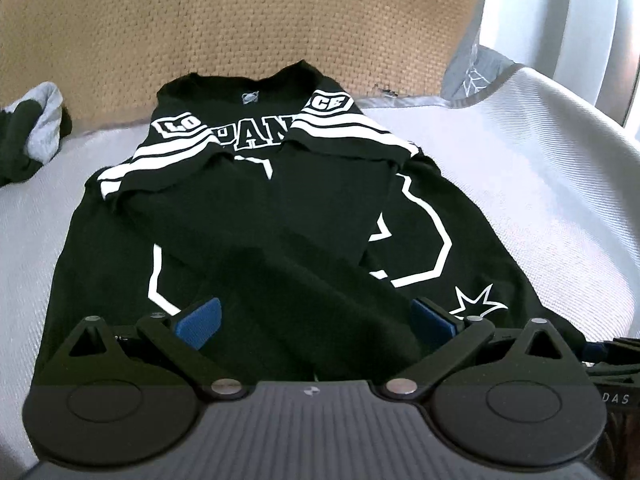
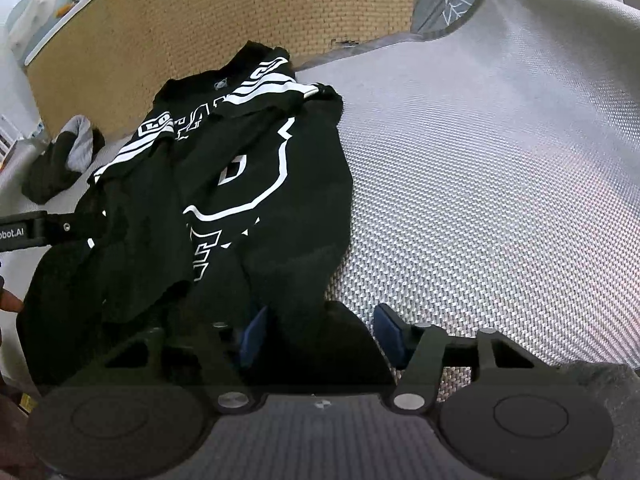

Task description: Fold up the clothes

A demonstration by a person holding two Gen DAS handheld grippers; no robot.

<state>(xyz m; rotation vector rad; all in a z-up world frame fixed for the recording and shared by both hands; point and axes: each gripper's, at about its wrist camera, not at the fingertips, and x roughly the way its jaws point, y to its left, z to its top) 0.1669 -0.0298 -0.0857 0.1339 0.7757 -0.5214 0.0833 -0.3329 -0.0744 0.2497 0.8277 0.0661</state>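
Shirt (image 1: 280, 208) black, printed, sleeves folded in, flat on grey sheet (image 1: 520, 184) ahead of both tongs. Left gripper (image 1: 316, 316) wide, hem fabric between pads, not pinched. Right gripper (image 2: 320, 330) half-spread around bunched hem corner, pads not visibly pressing. Cloth light, limp, drapes; take hem corners.

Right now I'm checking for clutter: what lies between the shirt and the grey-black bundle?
Only bare white cover lies between shirt and bundle, seen in both wrist views.

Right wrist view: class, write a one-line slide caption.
Open right tongs straddle the hem of a black printed shirt on a grey woven mattress.
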